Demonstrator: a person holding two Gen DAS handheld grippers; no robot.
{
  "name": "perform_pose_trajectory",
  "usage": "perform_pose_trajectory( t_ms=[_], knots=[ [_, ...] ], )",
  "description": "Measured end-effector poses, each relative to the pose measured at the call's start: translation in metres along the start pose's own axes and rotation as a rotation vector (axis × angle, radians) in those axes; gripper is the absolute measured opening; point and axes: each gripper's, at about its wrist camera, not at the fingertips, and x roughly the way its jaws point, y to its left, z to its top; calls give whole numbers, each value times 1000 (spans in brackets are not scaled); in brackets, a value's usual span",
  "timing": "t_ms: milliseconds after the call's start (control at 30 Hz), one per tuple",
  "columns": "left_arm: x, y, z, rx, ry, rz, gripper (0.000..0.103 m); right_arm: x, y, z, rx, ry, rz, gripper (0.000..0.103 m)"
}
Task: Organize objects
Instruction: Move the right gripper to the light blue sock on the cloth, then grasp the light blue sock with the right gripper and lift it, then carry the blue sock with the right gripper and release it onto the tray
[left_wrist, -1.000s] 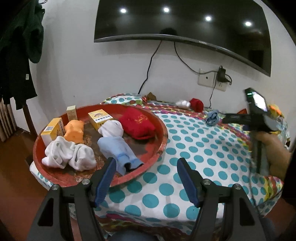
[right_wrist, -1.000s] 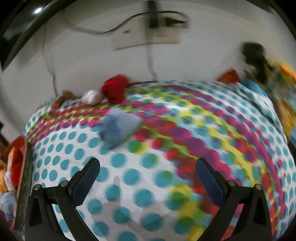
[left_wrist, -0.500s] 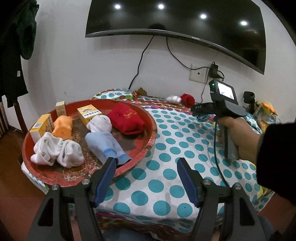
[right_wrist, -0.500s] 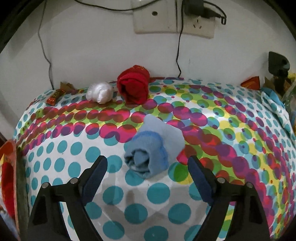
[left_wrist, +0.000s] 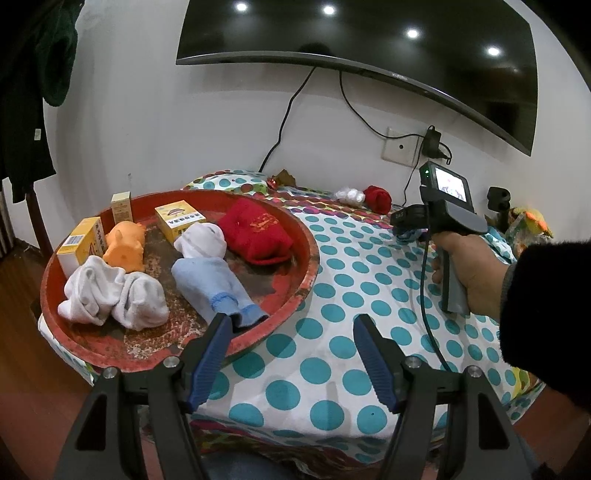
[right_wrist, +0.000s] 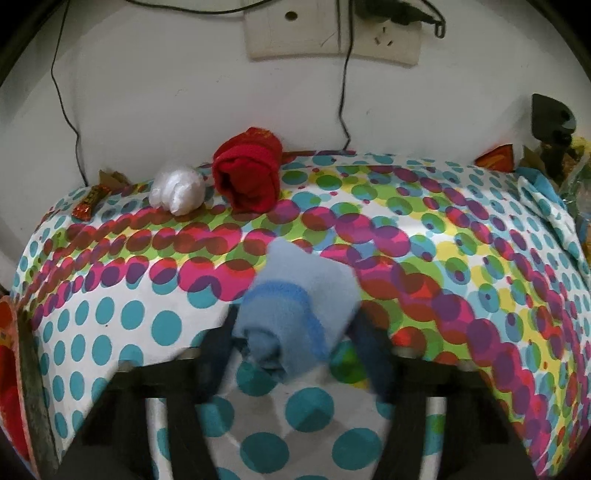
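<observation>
a home room: wall-mounted tv, dotted tablecloth, hanging coat.

A big dark TV is hanging on the white wall, its cable trailing down behind the worktop. A wall socket is sitting below it with a black charger plugged in. Dark green clothes are hanging far left. A candy wrapper is lying near the worktop's back edge.
</observation>
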Motion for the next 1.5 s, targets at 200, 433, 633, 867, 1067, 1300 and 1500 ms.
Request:
perform_pose_trajectory(
  t_ms=[200,433,633,867,1067,1300,1500],
  knots=[
    [0,-1,0,7,1,-5,70,-6,3,0,-22,4,17,29],
    [0,-3,0,15,-1,0,70,-21,9,-9,-77,-12,-1,25],
    [-2,-7,-1,25,-2,4,70,-39,12,-14,-108,-28,-17,25],
    [-3,-12,-4,43,1,5,70,-65,18,-13,-146,-57,-17,25],
    [-3,-16,-5,55,6,9,70,-83,25,-13,-186,-81,-12,25],
    [-5,-19,-6,68,3,11,70,-94,28,-16,-200,-91,-15,25],
    [-7,-20,-6,78,-5,14,70,-102,37,-22,-232,-95,-6,25]
  ],
)
